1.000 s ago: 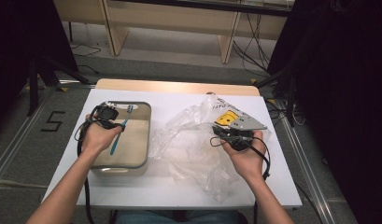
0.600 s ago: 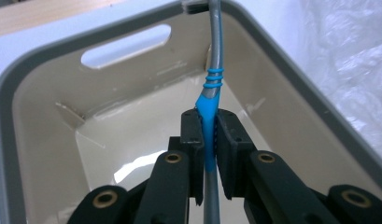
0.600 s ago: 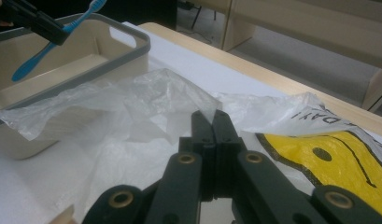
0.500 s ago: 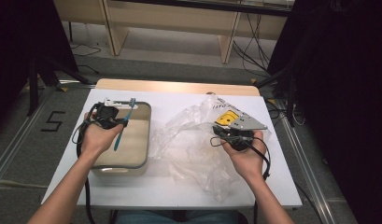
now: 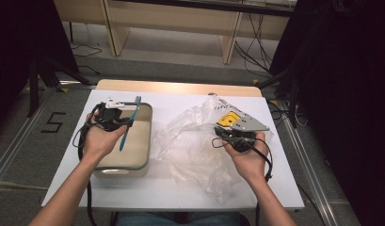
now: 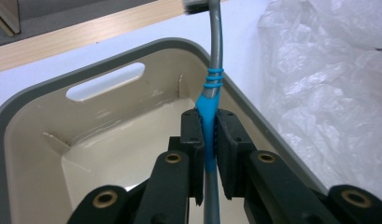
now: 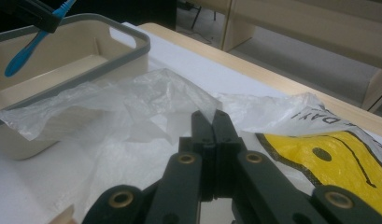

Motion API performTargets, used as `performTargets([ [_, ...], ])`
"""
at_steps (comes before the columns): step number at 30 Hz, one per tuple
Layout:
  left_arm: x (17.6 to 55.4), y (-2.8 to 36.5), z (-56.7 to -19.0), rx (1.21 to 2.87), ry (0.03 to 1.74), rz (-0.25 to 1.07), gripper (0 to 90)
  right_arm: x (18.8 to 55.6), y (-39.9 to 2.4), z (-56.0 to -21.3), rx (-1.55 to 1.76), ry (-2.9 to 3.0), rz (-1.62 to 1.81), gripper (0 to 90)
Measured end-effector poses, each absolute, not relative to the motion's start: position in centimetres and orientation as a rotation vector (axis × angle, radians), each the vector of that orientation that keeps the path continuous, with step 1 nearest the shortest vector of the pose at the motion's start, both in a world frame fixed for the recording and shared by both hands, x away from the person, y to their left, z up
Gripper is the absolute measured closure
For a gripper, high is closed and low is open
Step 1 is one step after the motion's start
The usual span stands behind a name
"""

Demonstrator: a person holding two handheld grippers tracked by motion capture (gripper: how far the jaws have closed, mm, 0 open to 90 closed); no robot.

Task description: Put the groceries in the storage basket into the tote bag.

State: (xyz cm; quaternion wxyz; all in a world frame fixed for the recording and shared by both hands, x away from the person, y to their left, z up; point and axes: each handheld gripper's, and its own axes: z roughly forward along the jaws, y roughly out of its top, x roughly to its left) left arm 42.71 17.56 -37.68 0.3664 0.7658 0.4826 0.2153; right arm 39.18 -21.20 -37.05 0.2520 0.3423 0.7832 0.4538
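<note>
Toothbrush (image 6: 211, 100): blue and grey handle with blue ribs, dark bristle head at the far end; I hold it over the tub.
Left hand-held gripper (image 6: 206, 122): my jaws clamp the blue handle.
Tub (image 5: 144, 136): beige, grey rim, on the white bench (image 5: 180, 188).
Right hand-held gripper (image 7: 213, 122): my jaws pinch a fold of the clear plastic bag (image 7: 146, 100).

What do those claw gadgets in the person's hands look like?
Both are black. Each claw ends in two flat black jaws on linked bars with brass-coloured rivets. The right claw carries a grey three-cornered plate on top; the left claw a white part. Black cables trail from both. Forearms are bare.
</note>
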Motion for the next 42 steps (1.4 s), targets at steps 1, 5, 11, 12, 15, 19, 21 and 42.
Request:
performTargets([
  [1, 42.6, 17.5, -37.6, 1.968, 1.233, 0.553, 81.5, 39.2, -21.2, -37.1, 0.931, 2.130, 1.234, 90.0],
  [5, 42.1, 17.0, -37.2, 1.958, 1.206, 0.538, 81.5, 39.2, -21.2, -37.0, 0.931, 2.129, 1.235, 90.0],
  [11, 41.2, 16.2, -36.3, 1.948, 1.157, 0.526, 81.5, 39.2, -21.2, -37.0, 0.934, 2.130, 1.236, 90.0],
  [12, 41.0, 16.1, -36.2, 1.951, 1.155, 0.526, 81.5, 39.2, -21.2, -37.0, 0.934, 2.130, 1.236, 90.0],
  [15, 40.8, 15.8, -36.0, 1.946, 1.145, 0.524, 81.5, 39.1, -21.2, -37.0, 0.934, 2.130, 1.236, 90.0],
  [19, 40.5, 15.5, -35.9, 1.948, 1.126, 0.514, 81.5, 39.2, -21.2, -37.0, 0.934, 2.128, 1.237, 90.0],
  [21, 40.3, 15.3, -35.8, 1.946, 1.118, 0.510, 81.5, 39.2, -21.2, -37.0, 0.934, 2.128, 1.237, 90.0],
  [42, 38.6, 13.3, -34.8, 1.957, 1.016, 0.491, 81.5, 39.1, -21.2, -37.0, 0.932, 2.130, 1.238, 90.0],
])
